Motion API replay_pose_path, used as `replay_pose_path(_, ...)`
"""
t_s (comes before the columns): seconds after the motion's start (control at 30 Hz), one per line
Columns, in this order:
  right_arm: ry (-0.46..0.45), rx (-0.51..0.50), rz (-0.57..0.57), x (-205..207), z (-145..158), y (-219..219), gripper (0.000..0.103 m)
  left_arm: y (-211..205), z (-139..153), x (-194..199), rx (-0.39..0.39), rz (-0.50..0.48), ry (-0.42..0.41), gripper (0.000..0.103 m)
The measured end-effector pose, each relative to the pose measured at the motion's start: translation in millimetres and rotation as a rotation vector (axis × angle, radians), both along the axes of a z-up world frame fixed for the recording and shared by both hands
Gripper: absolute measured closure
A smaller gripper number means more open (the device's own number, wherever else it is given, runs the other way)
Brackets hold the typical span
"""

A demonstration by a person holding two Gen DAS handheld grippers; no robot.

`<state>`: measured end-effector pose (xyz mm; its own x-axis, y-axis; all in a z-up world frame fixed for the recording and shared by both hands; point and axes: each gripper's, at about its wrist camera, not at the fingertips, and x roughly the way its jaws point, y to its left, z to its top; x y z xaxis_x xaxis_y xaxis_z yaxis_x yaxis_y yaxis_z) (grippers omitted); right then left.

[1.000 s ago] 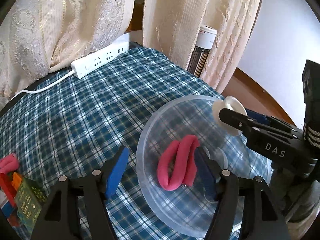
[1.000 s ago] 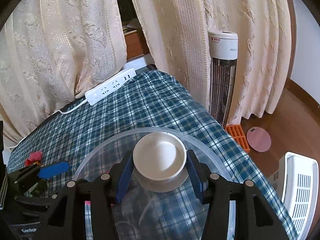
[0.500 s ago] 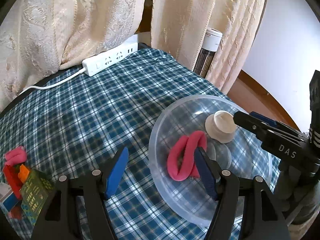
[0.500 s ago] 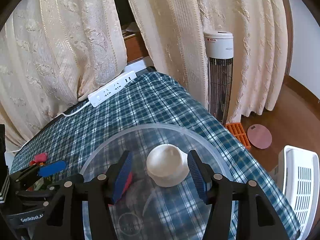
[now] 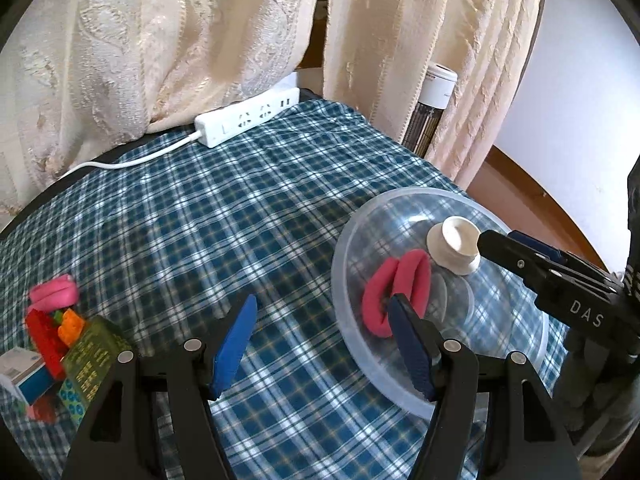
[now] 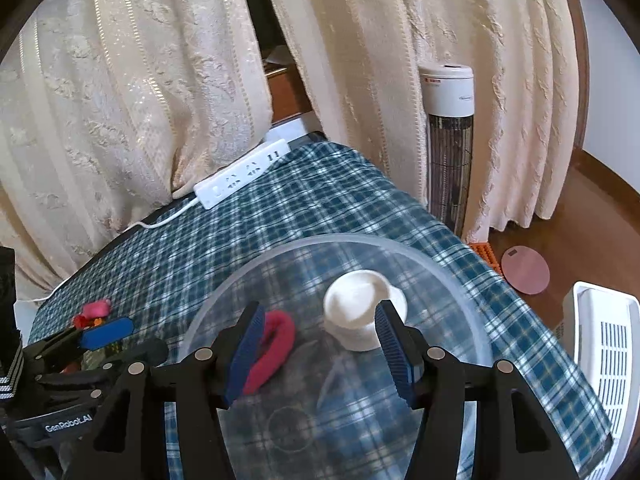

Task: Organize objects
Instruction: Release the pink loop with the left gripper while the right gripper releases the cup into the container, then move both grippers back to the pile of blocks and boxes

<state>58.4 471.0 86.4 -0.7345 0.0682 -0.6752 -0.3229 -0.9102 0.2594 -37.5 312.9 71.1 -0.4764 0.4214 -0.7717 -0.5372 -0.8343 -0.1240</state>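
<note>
Two grippers stand parted and empty: remaining clutter [image 5: 60,340] lies left of the left gripper [image 5: 324,344], nearer it than the right gripper [image 6: 320,344], whose jaws have just opened off the white cup [image 6: 360,312] in the clear bowl [image 6: 460,280].

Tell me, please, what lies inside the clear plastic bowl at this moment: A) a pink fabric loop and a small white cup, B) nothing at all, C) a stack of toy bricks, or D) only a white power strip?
A: the clear plastic bowl holds a pink fabric loop and, beside it, a small white cup tipped on its side; the right wrist view shows the same two items.
</note>
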Motion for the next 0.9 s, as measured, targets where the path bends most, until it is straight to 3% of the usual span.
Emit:
replay_pose_path(0.33, 0.010, -0.020, 0.051, -3, 2, -31, 0.038, -37, 3, -1, 0.002, 0.064, 0.004, 0.032)
replay_pose_path(0.47, 0.017, -0.036, 0.067, -5, 2, -44, 0.024, -57, 3, -2, 0.009, 0.099, 0.000, 0.027)
replay_pose_path(0.9, 0.003, -0.050, 0.143, -15, 1, -89, 0.023, -131, 0, -1, 0.044, 0.245, -0.019, 0.025)
